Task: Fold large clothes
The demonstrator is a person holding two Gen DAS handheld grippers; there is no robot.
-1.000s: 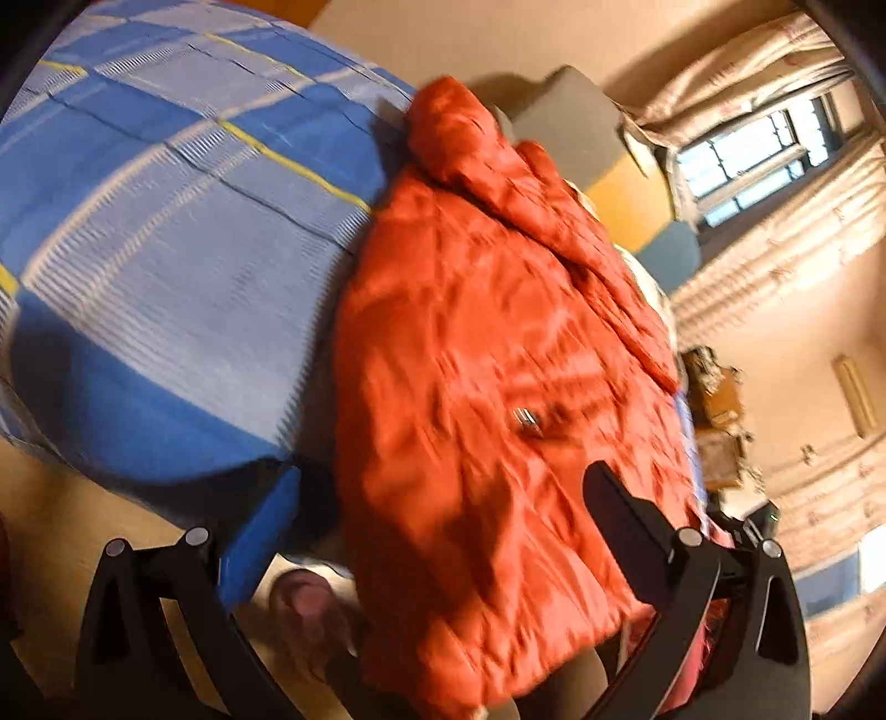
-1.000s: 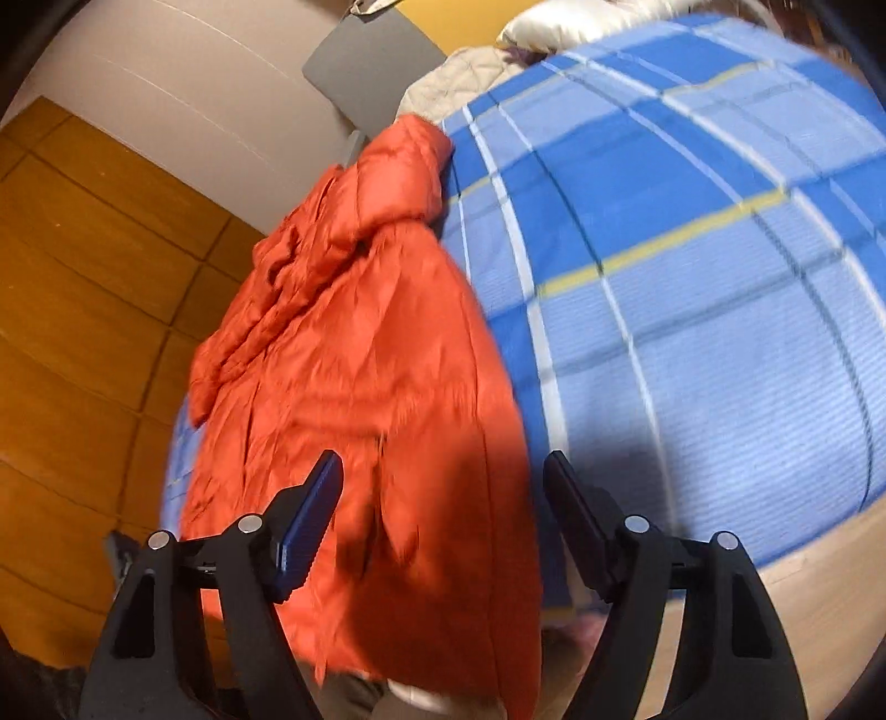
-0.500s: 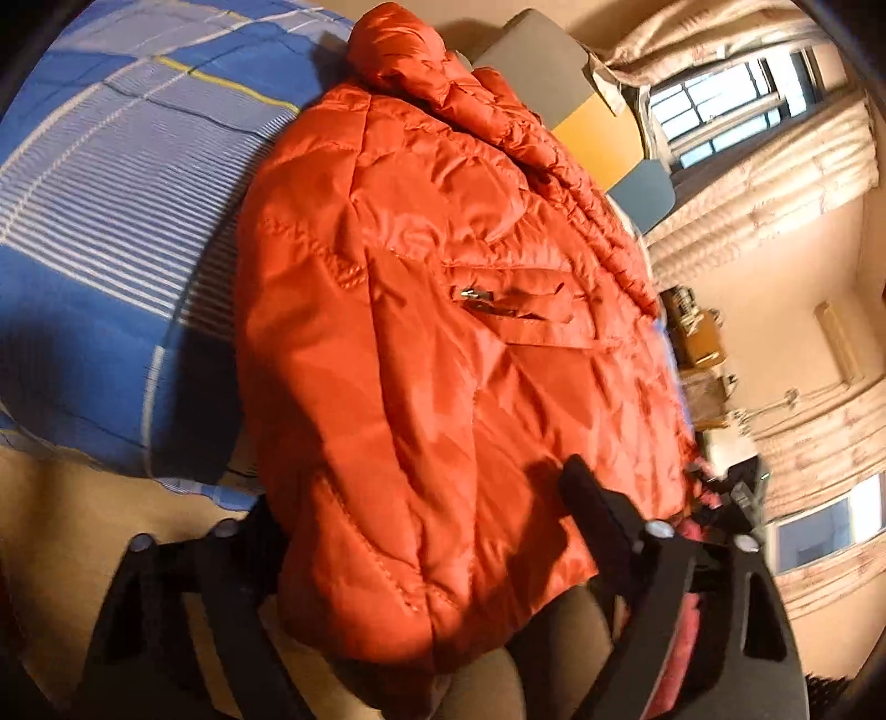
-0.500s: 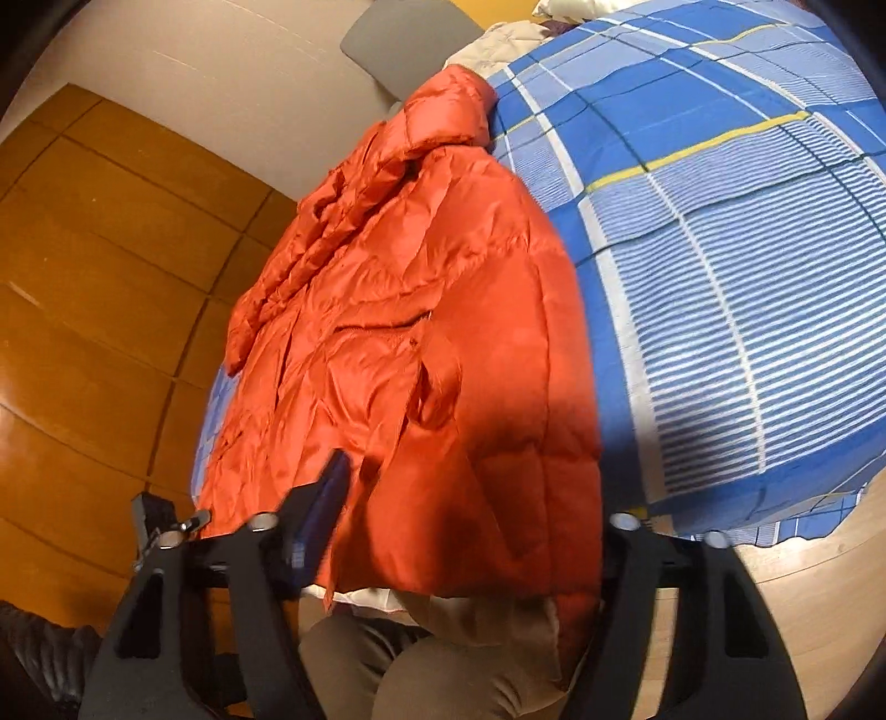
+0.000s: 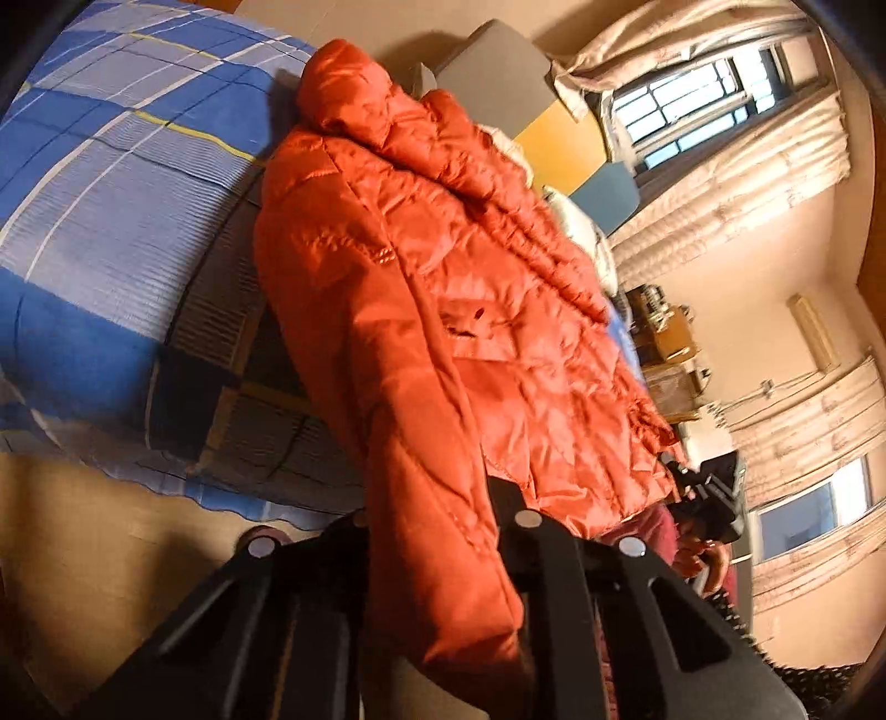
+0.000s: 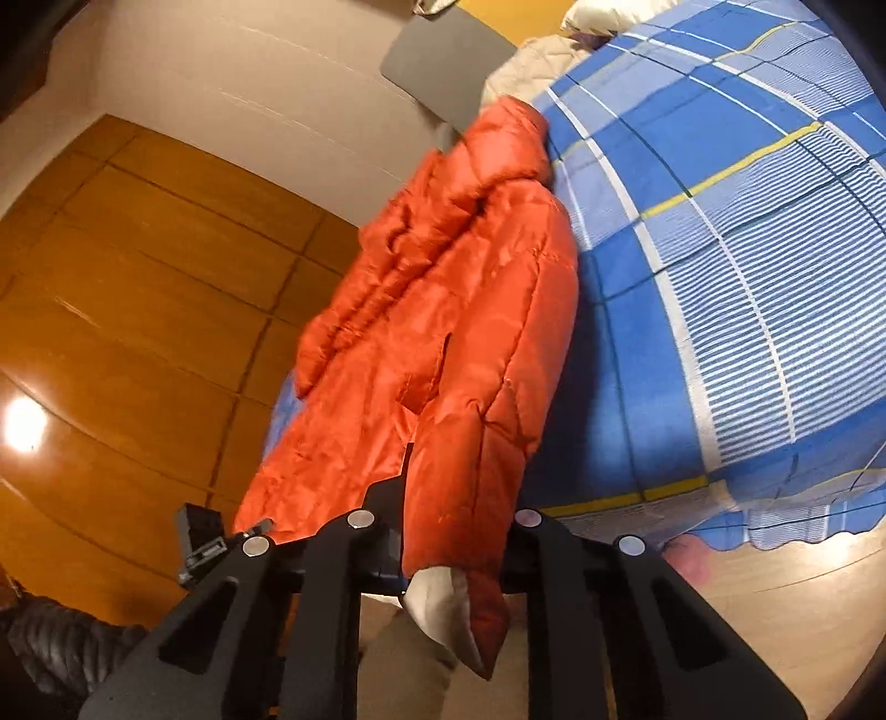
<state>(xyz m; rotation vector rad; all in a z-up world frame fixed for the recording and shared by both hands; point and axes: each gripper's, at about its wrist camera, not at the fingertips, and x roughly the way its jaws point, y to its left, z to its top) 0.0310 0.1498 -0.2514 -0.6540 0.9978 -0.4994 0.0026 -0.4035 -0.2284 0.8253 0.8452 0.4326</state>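
Observation:
An orange puffer jacket [image 5: 443, 332] lies on a bed with a blue plaid cover [image 5: 111, 210], its hood at the far end and its hem hanging over the near edge. My left gripper [image 5: 437, 515] is shut on the jacket's hem corner. My right gripper [image 6: 459, 498] is shut on the other hem corner of the jacket [image 6: 459, 332], where a pale lining [image 6: 437, 603] shows. The fingertips of both grippers are hidden in the fabric. The right gripper also shows at the far side in the left wrist view [image 5: 703, 498].
The bed's cover [image 6: 747, 277] spreads to the right in the right wrist view. A grey headboard panel [image 5: 493, 61], pillows [image 6: 609, 11], curtained windows [image 5: 698, 111] and a cluttered shelf [image 5: 659, 327] are beyond. A wooden wardrobe [image 6: 138, 304] stands on the left. Wooden floor [image 5: 83, 554] lies below.
Both grippers went from open around the jacket's hem to shut on it. The hem is lifted and pulled toward me, off the bed's edge.

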